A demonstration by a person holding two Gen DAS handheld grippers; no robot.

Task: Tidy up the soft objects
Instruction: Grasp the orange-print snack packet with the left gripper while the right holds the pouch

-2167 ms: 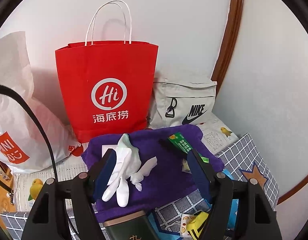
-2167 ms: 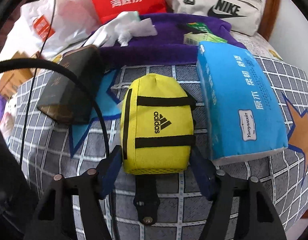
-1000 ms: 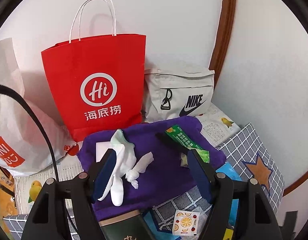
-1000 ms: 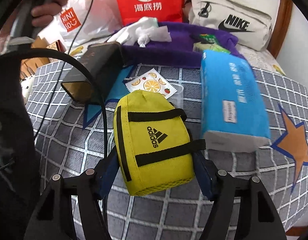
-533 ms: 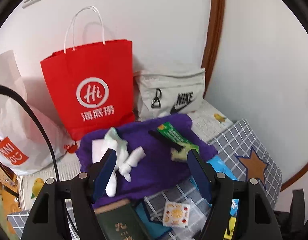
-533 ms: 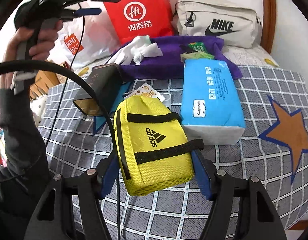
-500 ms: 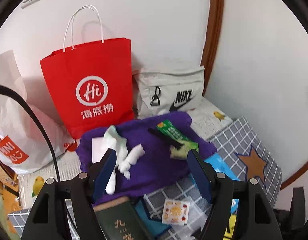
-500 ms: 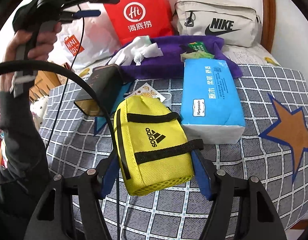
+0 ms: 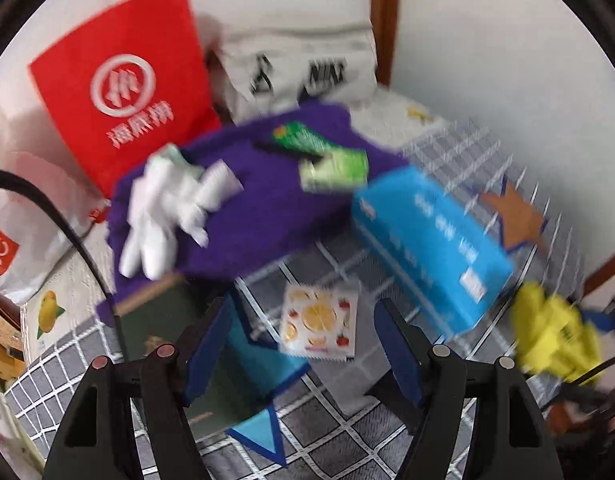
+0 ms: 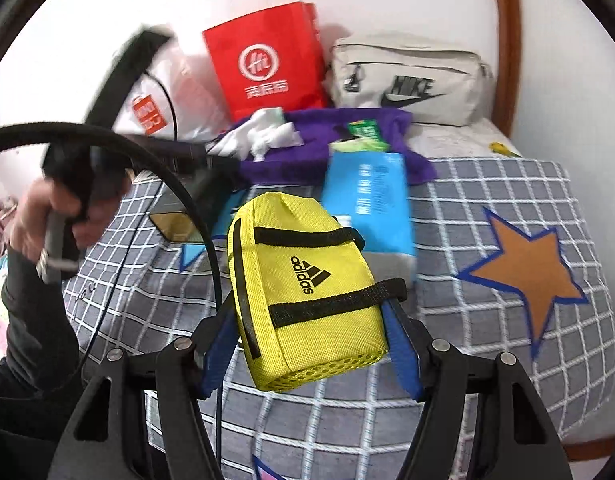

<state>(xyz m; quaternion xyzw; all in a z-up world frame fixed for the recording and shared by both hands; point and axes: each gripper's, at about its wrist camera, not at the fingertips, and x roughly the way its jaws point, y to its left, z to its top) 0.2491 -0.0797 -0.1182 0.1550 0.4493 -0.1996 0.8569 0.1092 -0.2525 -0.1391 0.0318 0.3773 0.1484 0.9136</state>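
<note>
The left wrist view is motion-blurred: beyond the jaws, the red bag's [image 9: 123, 92] lettering is unreadable. In the right view, the yellow pouch [image 10: 307, 292] between the jaws hides the tissue pack's [image 10: 367, 200] near end.

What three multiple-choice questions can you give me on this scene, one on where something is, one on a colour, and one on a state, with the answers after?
1. Where do the white gloves lie?
A. on the purple towel
B. on the blue tissue pack
C. inside the red paper bag

2. What colour is the pouch with the adidas logo?
A. grey
B. yellow
C. red

3. What is the right gripper doing?
A. open with nothing between its fingers
B. shut on the blue tissue pack
C. shut on the yellow pouch

Answers:
1. A, the gloves rest on top of the towel in front of the red bag.
2. B, its fabric is bright yellow with black straps.
3. C, both blue fingers press the pouch's sides and it sits raised above the checked bedspread.
</note>
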